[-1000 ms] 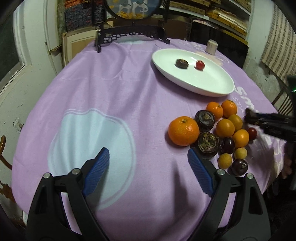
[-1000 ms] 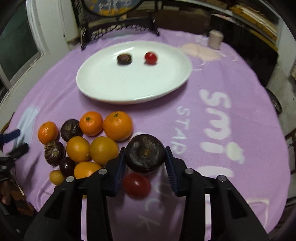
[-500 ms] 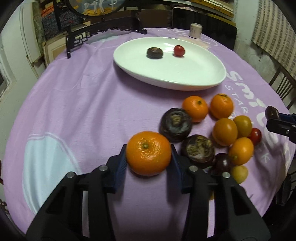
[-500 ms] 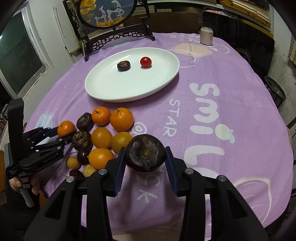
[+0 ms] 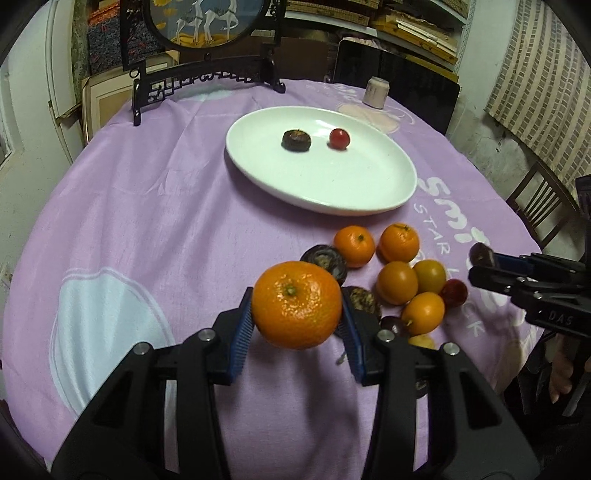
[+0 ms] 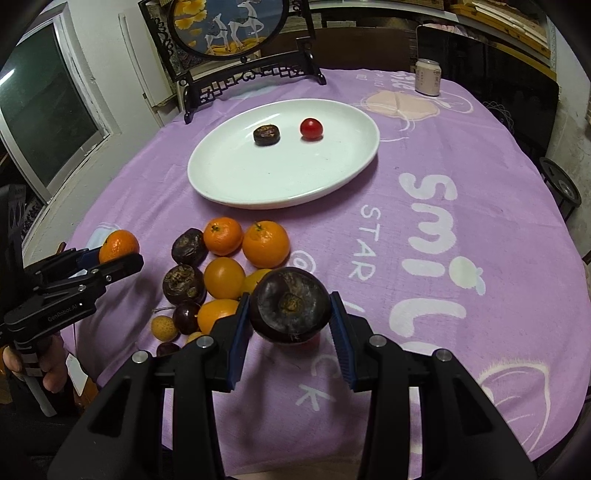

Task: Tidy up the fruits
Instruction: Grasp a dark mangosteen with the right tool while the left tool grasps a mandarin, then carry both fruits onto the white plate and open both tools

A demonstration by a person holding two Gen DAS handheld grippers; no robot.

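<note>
My left gripper (image 5: 296, 321) is shut on a large orange (image 5: 296, 304) and holds it above the purple cloth; it also shows in the right wrist view (image 6: 110, 258). My right gripper (image 6: 290, 321) is shut on a dark brown round fruit (image 6: 290, 304), lifted above the fruit pile. A pile of oranges (image 6: 266, 243), dark fruits (image 6: 184, 283) and small yellow fruits (image 6: 163, 326) lies on the cloth. A white oval plate (image 6: 240, 184) beyond holds one dark fruit (image 6: 266, 134) and one red tomato (image 6: 311, 129).
A black carved stand with a round picture (image 6: 236, 26) stands at the table's far edge. A small can (image 6: 427, 77) sits at the far right. A wooden chair (image 5: 543, 210) is beside the table on the right. The cloth carries white lettering (image 6: 432, 221).
My left gripper closed on the large orange and lifted it off the cloth. My right gripper rose higher and pulled back with the dark fruit held.
</note>
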